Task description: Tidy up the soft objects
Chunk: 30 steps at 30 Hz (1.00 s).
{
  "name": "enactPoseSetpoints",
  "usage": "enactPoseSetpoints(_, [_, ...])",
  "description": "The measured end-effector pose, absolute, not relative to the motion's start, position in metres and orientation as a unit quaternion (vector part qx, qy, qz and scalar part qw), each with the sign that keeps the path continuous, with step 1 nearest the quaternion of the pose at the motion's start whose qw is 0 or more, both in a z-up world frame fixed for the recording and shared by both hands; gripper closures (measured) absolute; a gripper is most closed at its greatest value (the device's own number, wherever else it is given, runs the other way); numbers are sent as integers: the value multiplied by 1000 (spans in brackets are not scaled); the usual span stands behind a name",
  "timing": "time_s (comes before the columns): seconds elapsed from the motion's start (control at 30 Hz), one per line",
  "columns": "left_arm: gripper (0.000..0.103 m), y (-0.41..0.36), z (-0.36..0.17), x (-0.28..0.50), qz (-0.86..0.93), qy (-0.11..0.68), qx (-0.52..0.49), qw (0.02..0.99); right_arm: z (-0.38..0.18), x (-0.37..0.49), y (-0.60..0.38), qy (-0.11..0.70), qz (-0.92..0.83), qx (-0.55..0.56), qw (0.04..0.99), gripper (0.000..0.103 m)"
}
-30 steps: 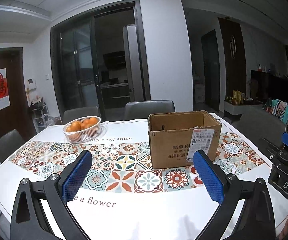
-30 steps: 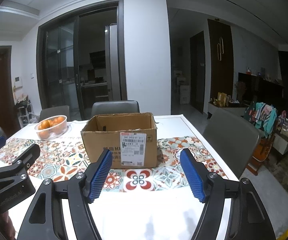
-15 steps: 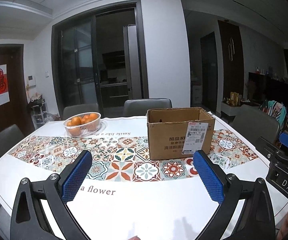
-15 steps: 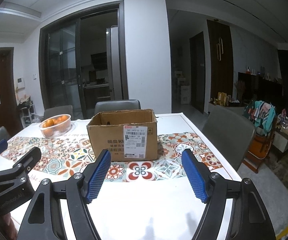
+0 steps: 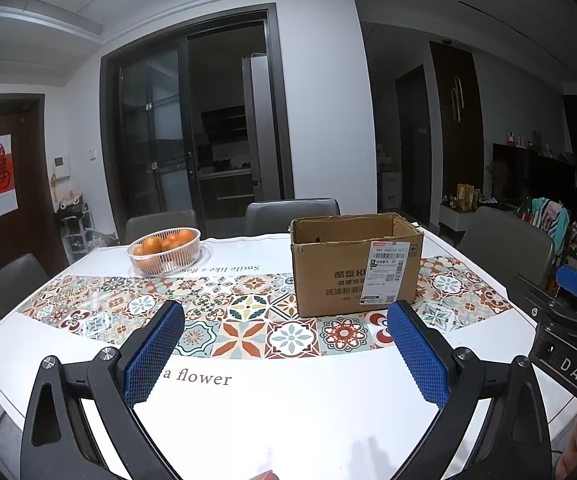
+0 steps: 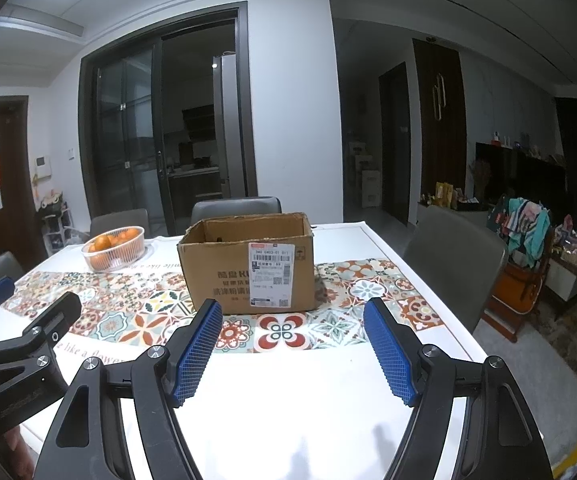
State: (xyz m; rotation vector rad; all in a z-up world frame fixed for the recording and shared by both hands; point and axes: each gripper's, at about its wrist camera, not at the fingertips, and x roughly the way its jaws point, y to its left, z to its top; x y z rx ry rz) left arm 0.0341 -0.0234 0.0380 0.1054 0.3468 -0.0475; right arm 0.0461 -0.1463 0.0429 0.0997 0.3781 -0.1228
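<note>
An open cardboard box (image 5: 354, 264) with a white shipping label stands on the patterned table runner; it also shows in the right wrist view (image 6: 248, 264). Its inside is hidden from both views. No soft object is in view. My left gripper (image 5: 286, 350) is open and empty, held above the white near part of the table, short of the box. My right gripper (image 6: 294, 346) is open and empty, also short of the box. Each gripper shows at the edge of the other's view.
A white basket of oranges (image 5: 164, 250) stands at the far left of the table (image 5: 288, 412). Grey chairs (image 5: 292, 214) stand around the table, one at the right side (image 6: 452, 264). Clothes hang on a rack (image 6: 524, 228) at the far right.
Both grippers have pulled back from the box and risen a little; the box looks smaller and farther. Both stay open and empty.
</note>
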Motion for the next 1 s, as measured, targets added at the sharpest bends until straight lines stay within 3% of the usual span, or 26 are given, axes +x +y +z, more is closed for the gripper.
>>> enactPoseSetpoints(1.0, [0,-21,30,38,-24,179,52,982,38,46,-147,198,-64,45,977,29])
